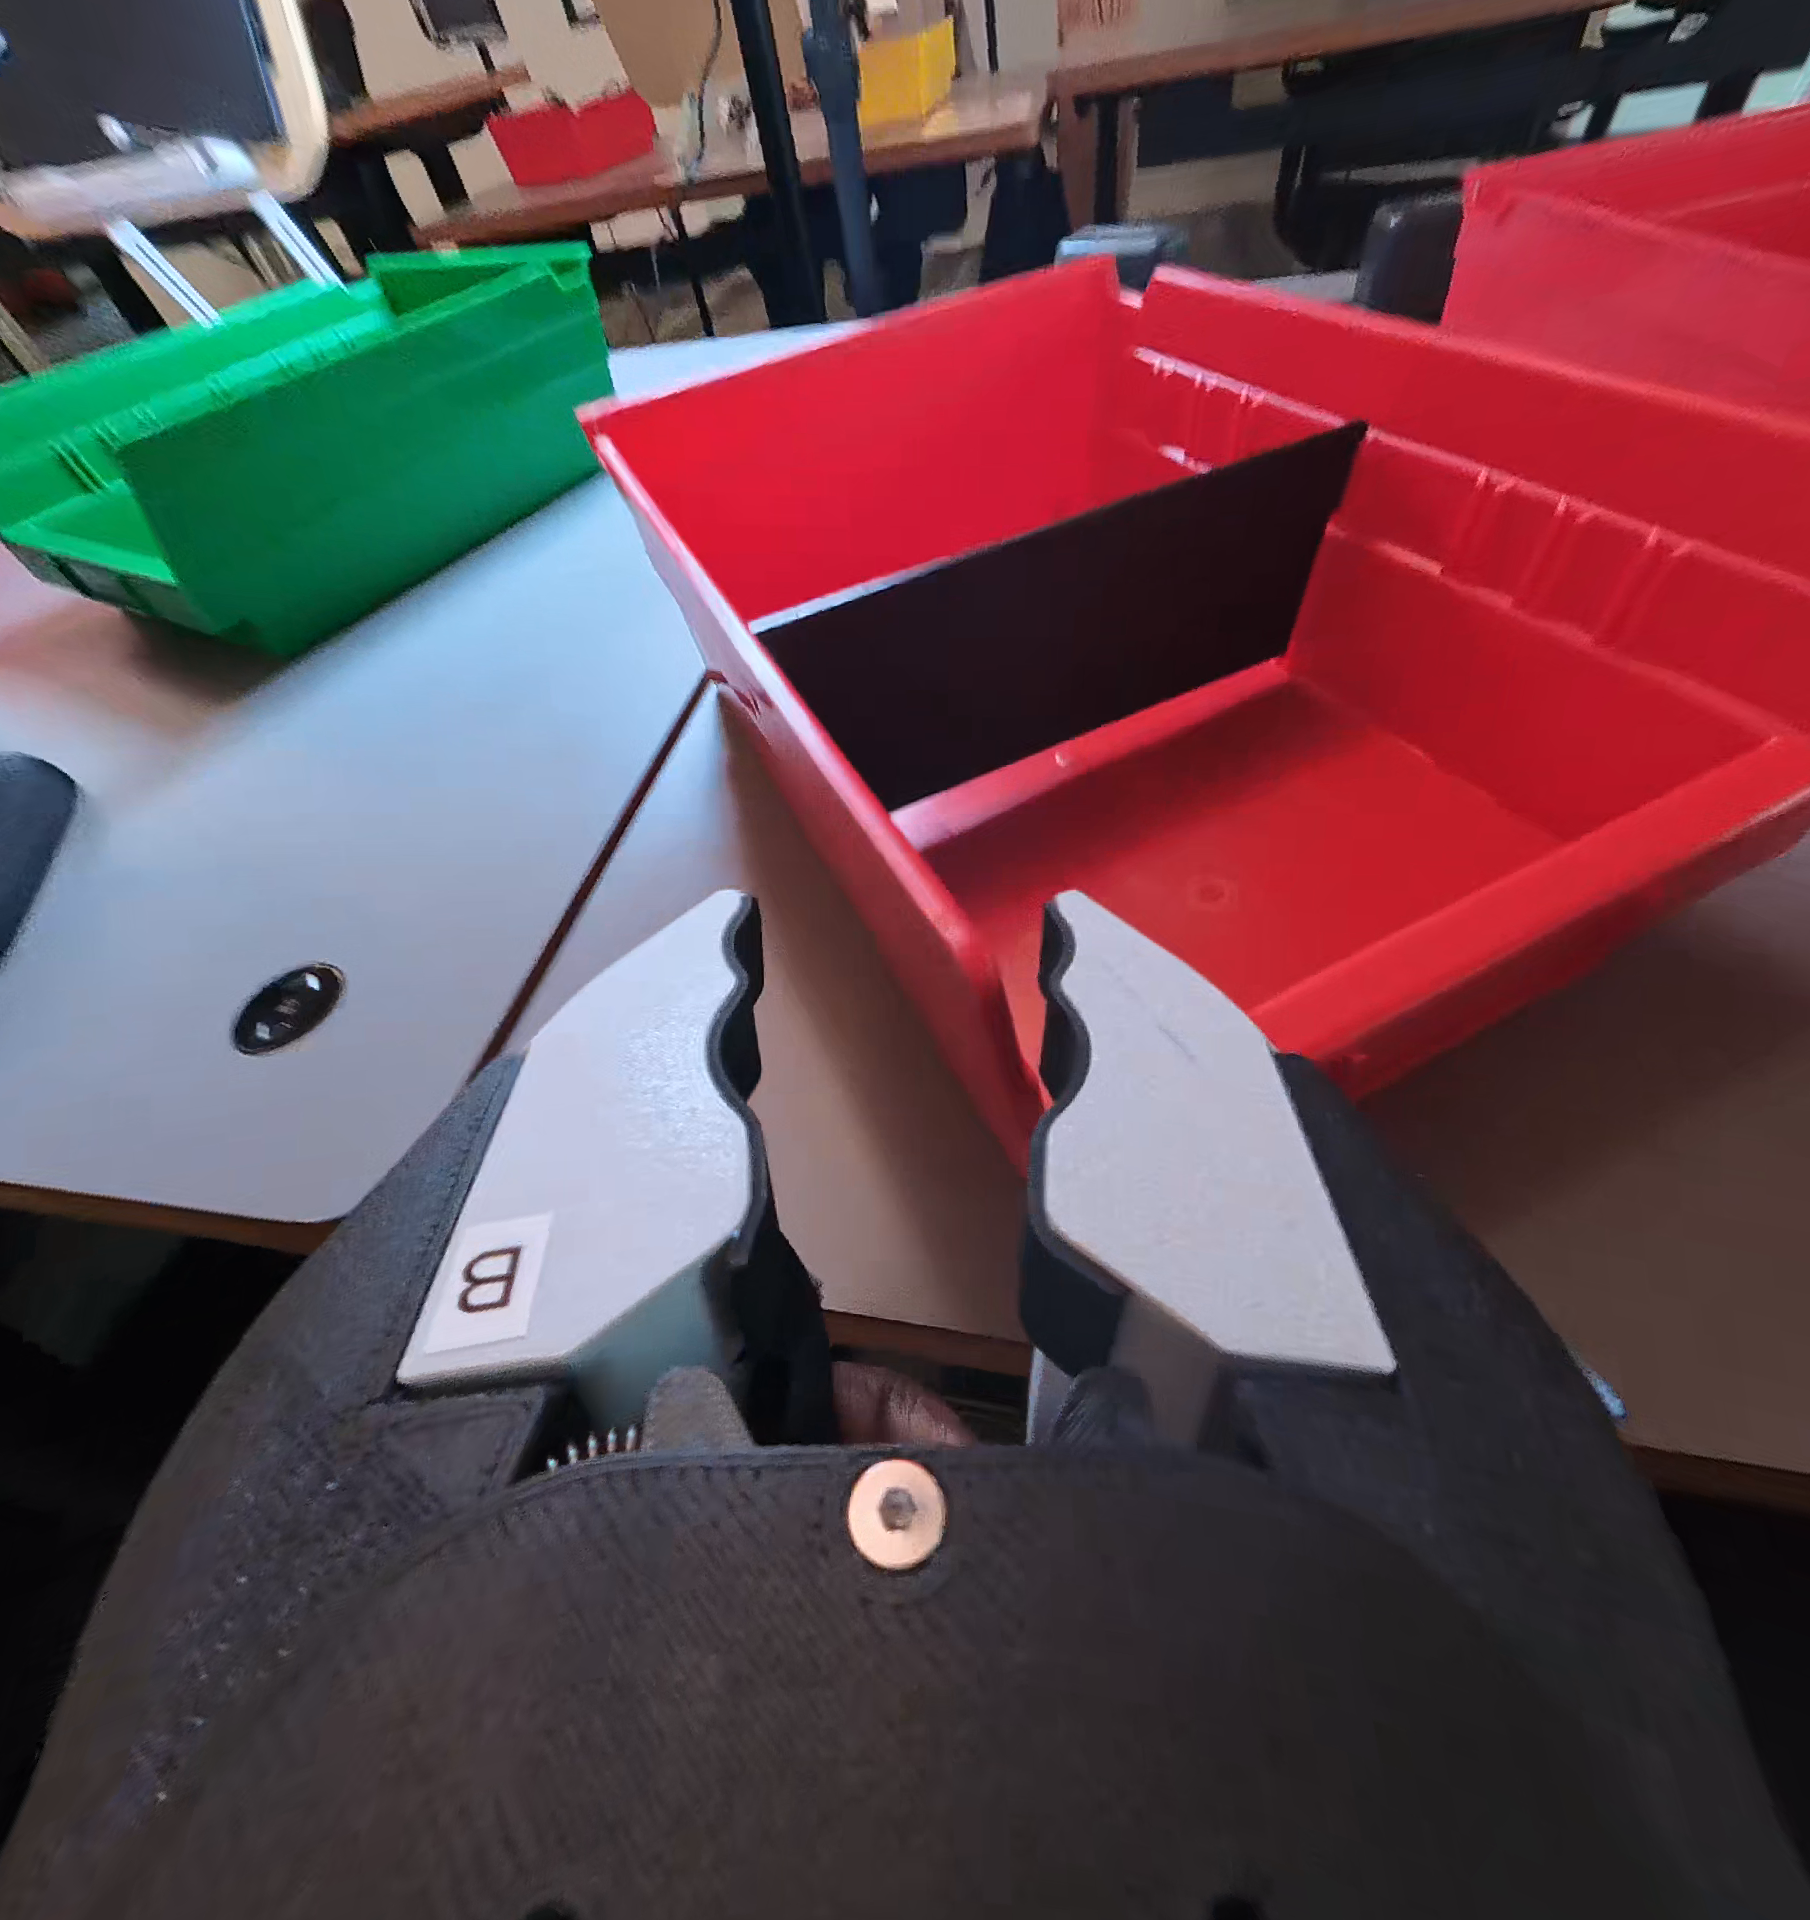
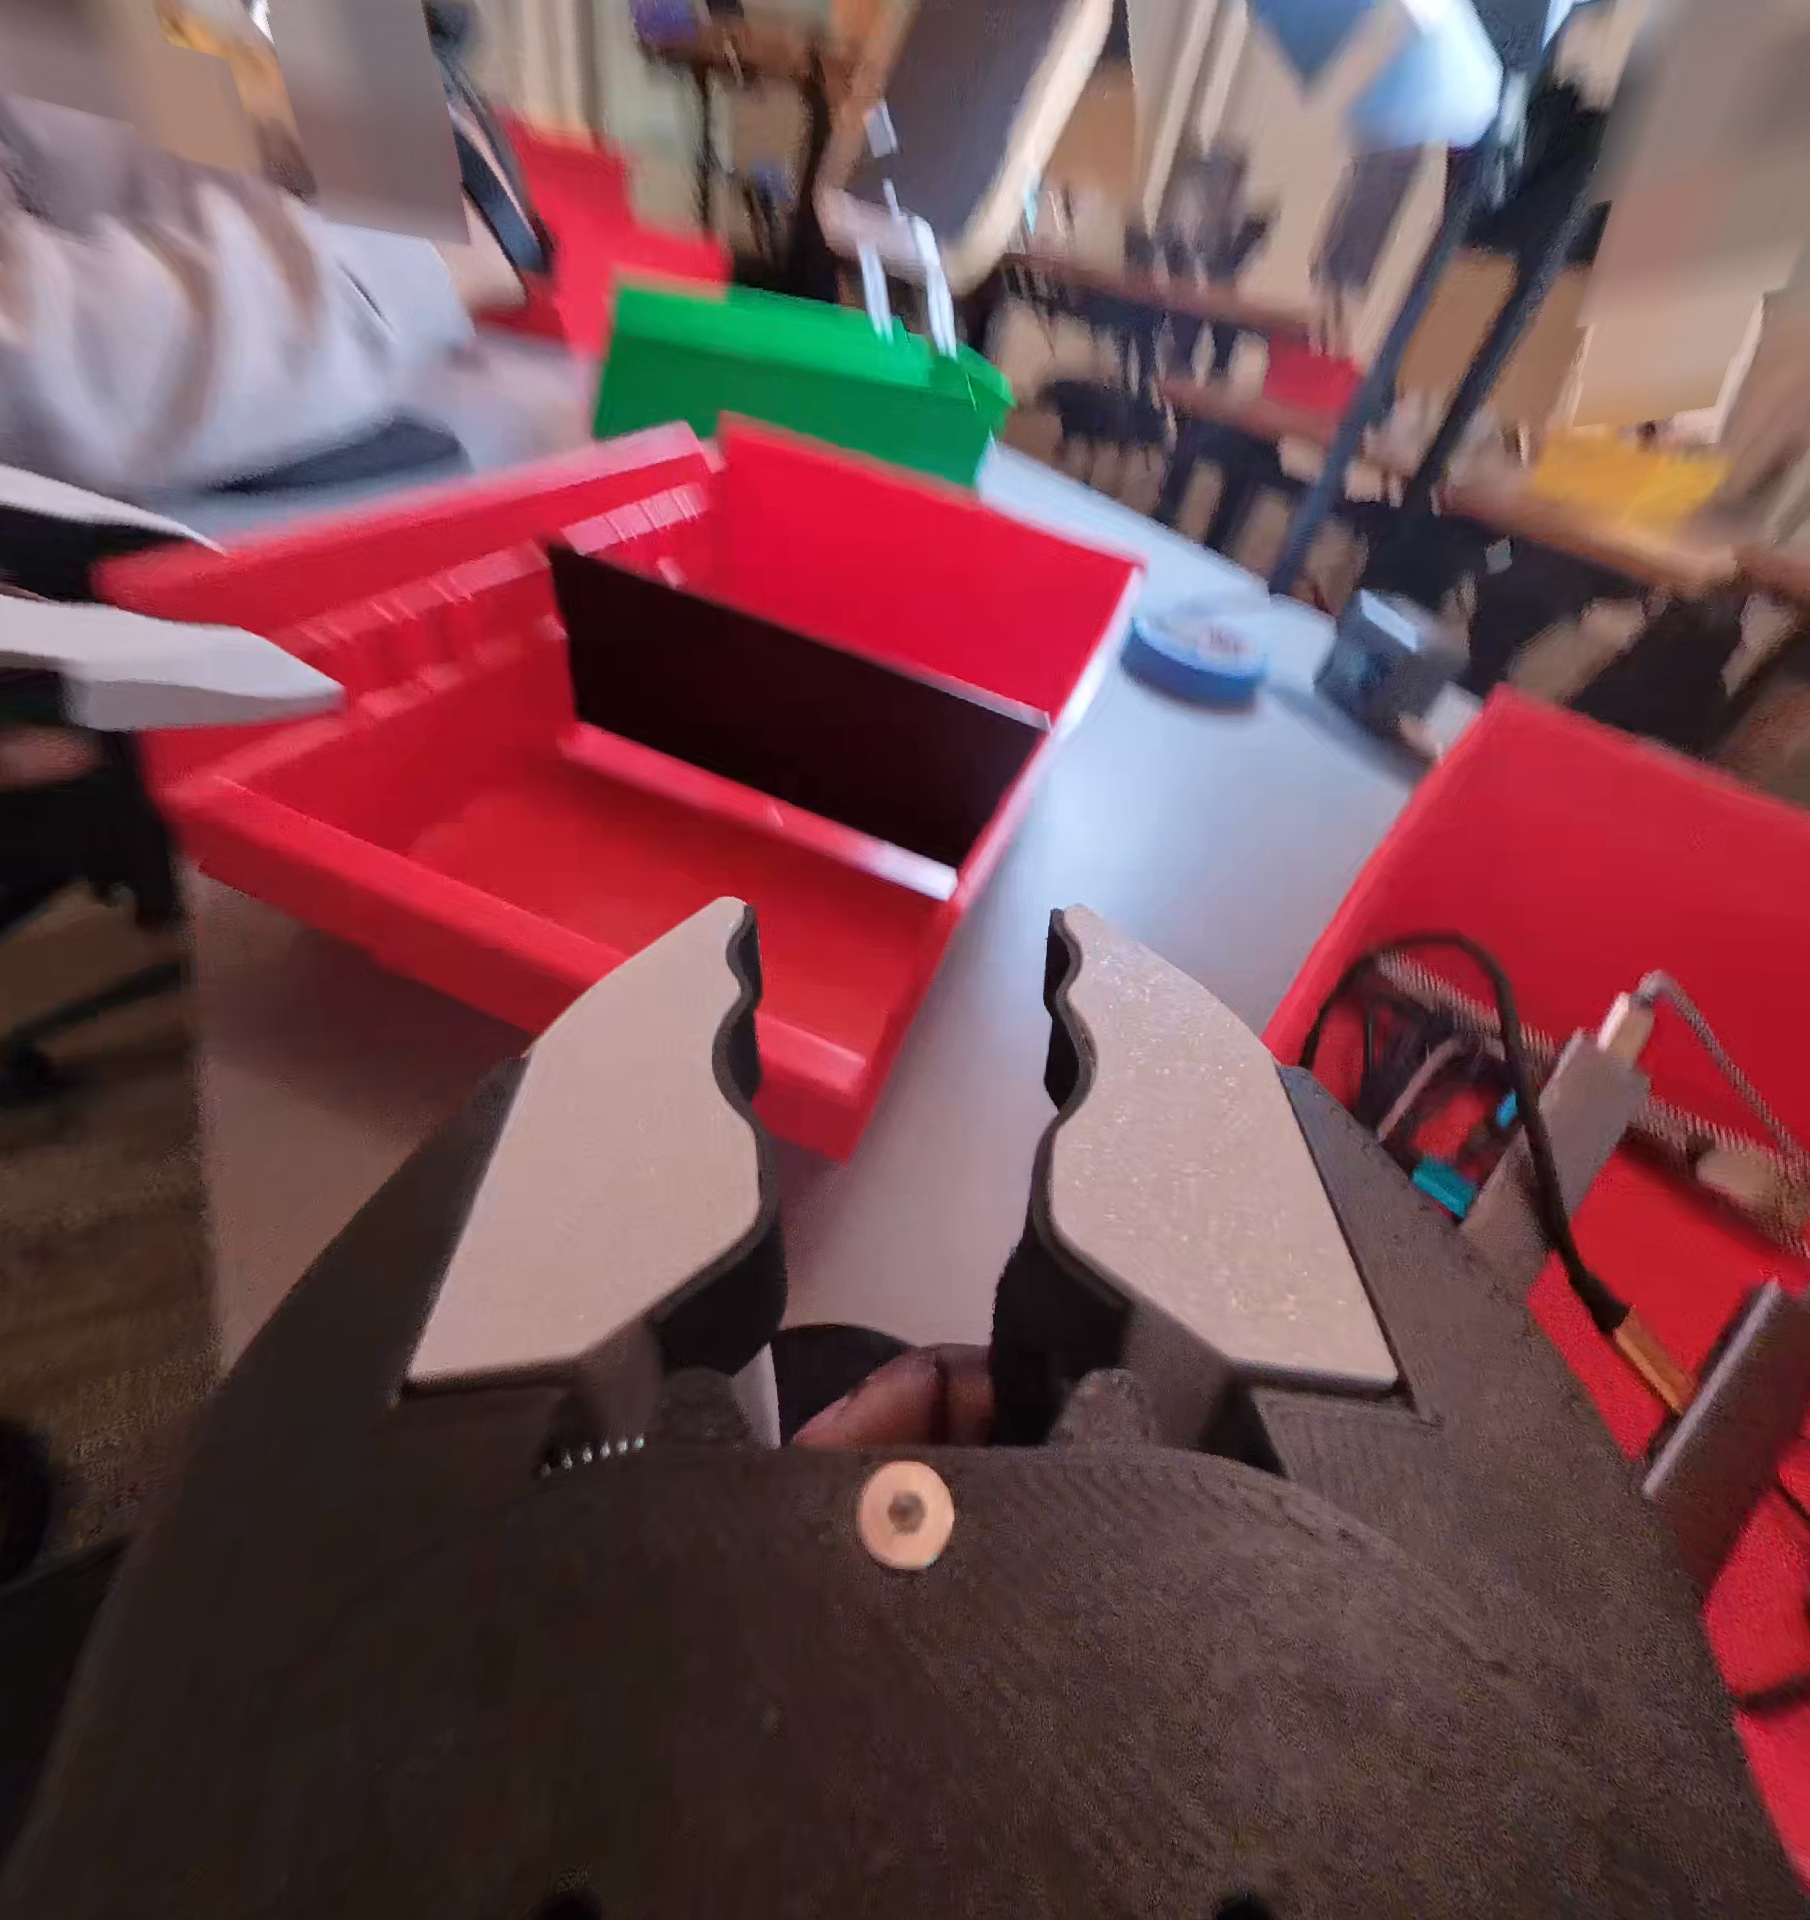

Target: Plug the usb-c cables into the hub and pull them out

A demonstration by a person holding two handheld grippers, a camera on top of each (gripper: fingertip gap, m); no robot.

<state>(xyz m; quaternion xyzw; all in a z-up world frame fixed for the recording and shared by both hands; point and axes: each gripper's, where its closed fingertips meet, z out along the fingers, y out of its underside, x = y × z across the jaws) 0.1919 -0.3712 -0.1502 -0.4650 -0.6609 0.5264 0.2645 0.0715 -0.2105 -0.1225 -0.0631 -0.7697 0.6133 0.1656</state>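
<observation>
A red bin [image 2: 1607, 883] at the right of the right wrist view holds grey USB hubs [image 2: 1587, 1122] and tangled cables [image 2: 1503, 1029], one braided. My right gripper [image 2: 901, 935] is open and empty, above the table between that bin and an empty red bin [image 2: 527, 831] with a black divider [image 2: 776, 717]. My left gripper [image 1: 901, 935] is open and empty at the near corner of the same empty red bin [image 1: 1244, 914]; its fingers [image 2: 153, 675] also show at the left of the right wrist view. No hub or cable shows in the left wrist view.
A green bin [image 1: 288, 488] stands on the grey table [image 1: 361, 831] at the far left. Another red bin [image 1: 1659, 260] sits behind at the right. A blue tape roll [image 2: 1197, 655] and a small dark box [image 2: 1389, 644] lie beyond the empty bin. A person's light sleeve [image 2: 153, 332] is at the left.
</observation>
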